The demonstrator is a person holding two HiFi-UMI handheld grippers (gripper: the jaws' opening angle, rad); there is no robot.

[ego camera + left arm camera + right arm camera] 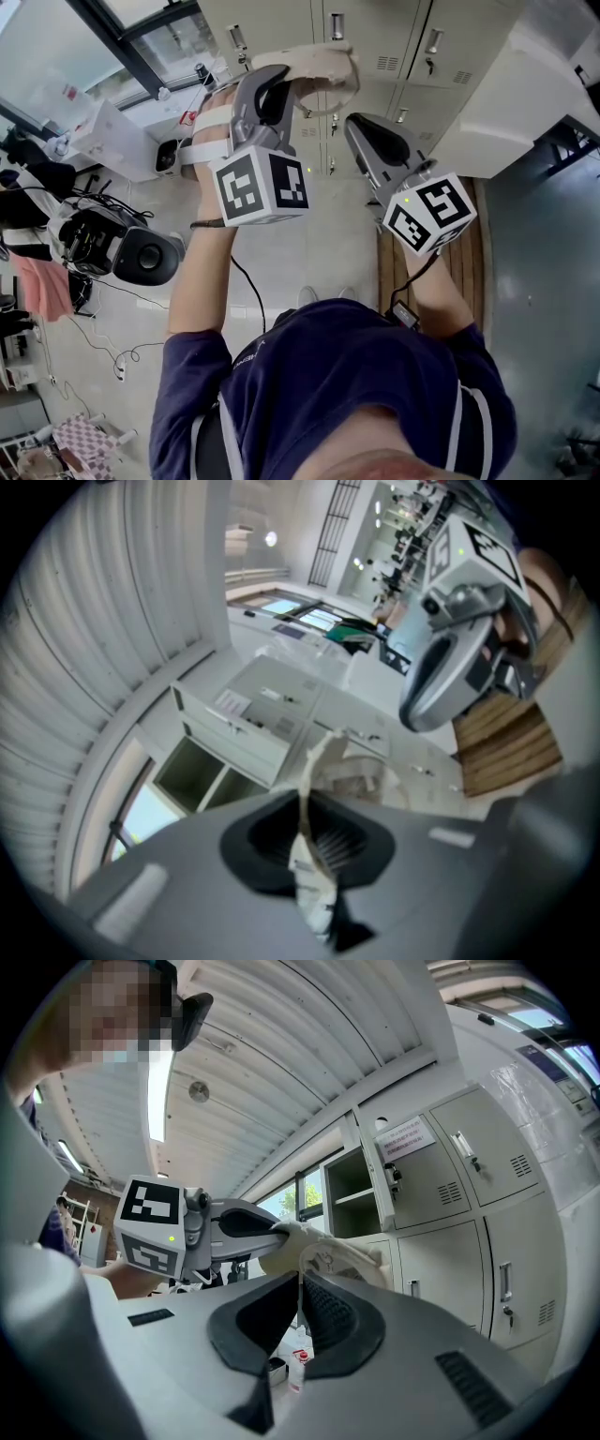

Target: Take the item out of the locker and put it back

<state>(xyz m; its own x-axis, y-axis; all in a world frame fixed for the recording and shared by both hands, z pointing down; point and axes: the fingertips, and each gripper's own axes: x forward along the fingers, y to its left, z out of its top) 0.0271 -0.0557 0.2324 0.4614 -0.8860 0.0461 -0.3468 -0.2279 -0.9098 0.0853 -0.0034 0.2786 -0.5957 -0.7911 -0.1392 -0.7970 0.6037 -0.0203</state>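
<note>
The item is a cream cloth bag [323,73], hanging in the air in front of the grey lockers [375,37]. My left gripper [281,80] is shut on it. In the left gripper view a thin fold of the bag [314,874] is pinched between the dark pads of that gripper [305,808], and the rest bunches beyond the tips. My right gripper [358,124] hovers just right of the bag, jaws shut with nothing between them. In the right gripper view, this gripper [300,1288] points at the bag [333,1252] and at an open locker [361,1190] behind it.
Closed locker doors [469,1162] with handles fill the wall ahead. A wooden bench [469,258] stands under my right arm. Cases, cables and equipment [122,248] lie on the floor to the left, by a window [56,56]. A second person stands at the right gripper view's left edge.
</note>
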